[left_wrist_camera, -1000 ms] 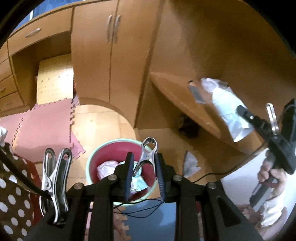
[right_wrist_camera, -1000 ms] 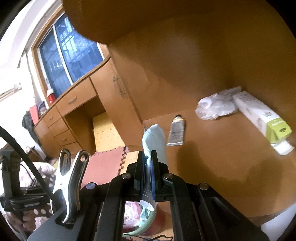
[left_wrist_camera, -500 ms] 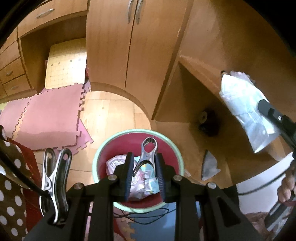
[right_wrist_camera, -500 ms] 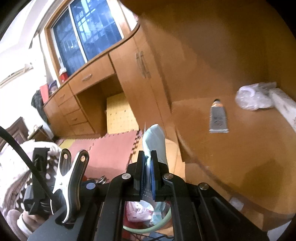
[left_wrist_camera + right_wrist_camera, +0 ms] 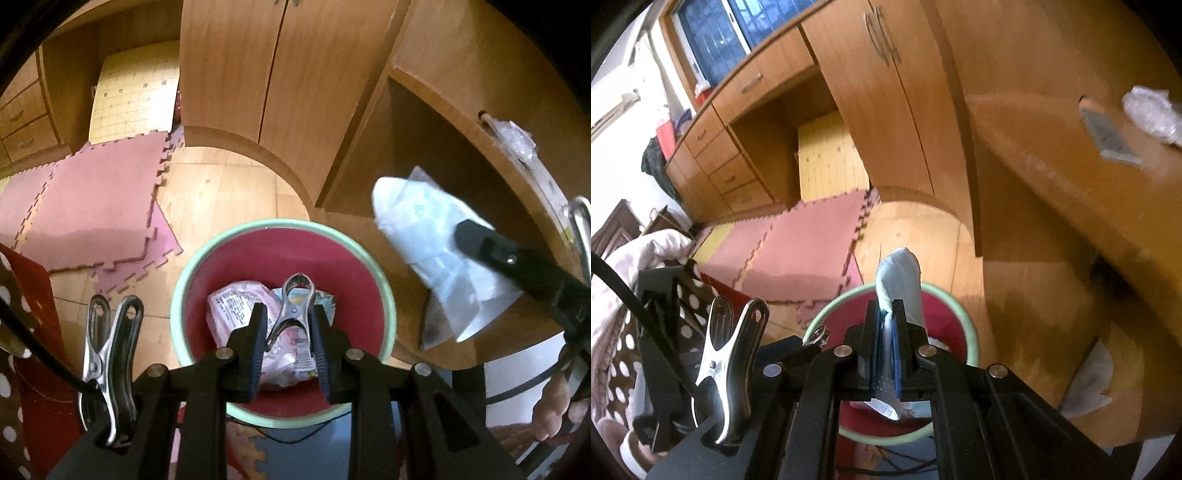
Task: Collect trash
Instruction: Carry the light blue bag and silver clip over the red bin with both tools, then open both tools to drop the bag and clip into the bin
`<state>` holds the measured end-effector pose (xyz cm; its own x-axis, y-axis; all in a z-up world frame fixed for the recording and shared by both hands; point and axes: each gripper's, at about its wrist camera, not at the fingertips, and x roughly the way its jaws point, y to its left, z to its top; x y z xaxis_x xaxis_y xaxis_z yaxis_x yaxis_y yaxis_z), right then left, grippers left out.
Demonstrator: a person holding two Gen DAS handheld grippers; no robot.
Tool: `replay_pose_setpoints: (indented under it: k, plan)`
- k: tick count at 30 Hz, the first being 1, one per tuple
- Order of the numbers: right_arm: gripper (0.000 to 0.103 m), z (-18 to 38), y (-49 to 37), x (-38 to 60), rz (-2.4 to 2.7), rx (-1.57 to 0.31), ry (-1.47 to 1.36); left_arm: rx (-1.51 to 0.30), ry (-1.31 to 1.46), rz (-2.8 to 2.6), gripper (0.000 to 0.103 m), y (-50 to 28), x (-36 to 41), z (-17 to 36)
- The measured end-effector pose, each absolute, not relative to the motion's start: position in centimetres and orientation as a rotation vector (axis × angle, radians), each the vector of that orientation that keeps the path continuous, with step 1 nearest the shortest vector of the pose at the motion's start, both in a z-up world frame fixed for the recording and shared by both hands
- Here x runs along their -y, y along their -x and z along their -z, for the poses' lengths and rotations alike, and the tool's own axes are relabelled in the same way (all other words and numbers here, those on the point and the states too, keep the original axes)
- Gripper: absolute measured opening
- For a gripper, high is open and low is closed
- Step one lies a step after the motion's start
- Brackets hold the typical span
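Observation:
A red bin with a pale green rim (image 5: 192,280) stands on the floor and holds pink wrappers (image 5: 229,302). My left gripper (image 5: 290,321) hangs just over the bin, shut on a small metal clip (image 5: 295,295) that sticks up between its fingers. My right gripper (image 5: 886,314) is shut on a pale blue-white plastic packet (image 5: 899,277), held above the bin's far rim (image 5: 831,306). In the left wrist view that packet (image 5: 417,229) hangs to the right of the bin, in front of the desk. In the right wrist view the left gripper (image 5: 798,343) sits low at the left.
A curved wooden desk top (image 5: 1052,166) on the right carries a flat tube (image 5: 1108,136) and crumpled clear plastic (image 5: 1152,110). A paper scrap (image 5: 1089,380) lies under it. Pink foam mats (image 5: 96,206) cover the floor to the left; cabinets (image 5: 266,74) stand behind. Polka-dot fabric (image 5: 14,369) is at the far left.
Both grippers have sunk toward the bin, which now looks larger. The right gripper carried the packet off the desk side and over the bin's rim. Neither grip has changed.

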<state>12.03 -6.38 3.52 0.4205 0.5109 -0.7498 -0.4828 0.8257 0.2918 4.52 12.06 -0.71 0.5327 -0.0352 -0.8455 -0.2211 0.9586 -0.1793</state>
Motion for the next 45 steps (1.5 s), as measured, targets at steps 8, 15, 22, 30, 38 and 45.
replay_pose_setpoints:
  k: [8, 15, 22, 30, 38, 45]
  plan:
    - [0.007, -0.6, -13.4, 4.4, -0.607, -1.029, -0.035, -1.036, 0.277, -0.086, 0.025, -5.3, -11.6, 2.1]
    - [0.007, 0.4, -14.2, 3.7, -0.598, -1.057, -0.047, -1.058, 0.268, -0.073, 0.025, -5.7, -11.4, 2.8]
    - [0.021, 0.4, -14.2, 3.5, -0.580, -1.057, -0.048, -1.078, 0.267, -0.084, 0.032, -5.9, -11.5, 3.1]
    - [0.022, 0.0, -14.0, 3.7, -0.585, -1.065, -0.069, -1.078, 0.284, -0.102, 0.033, -5.7, -11.6, 2.9]
    - [0.022, -1.7, -13.1, 4.3, -0.608, -1.023, -0.065, -1.074, 0.284, -0.089, 0.033, -5.4, -11.1, 2.5]
    - [0.022, -3.7, -12.0, 5.6, -0.630, -0.969, -0.082, -1.071, 0.277, -0.087, 0.045, -4.9, -10.4, 1.6]
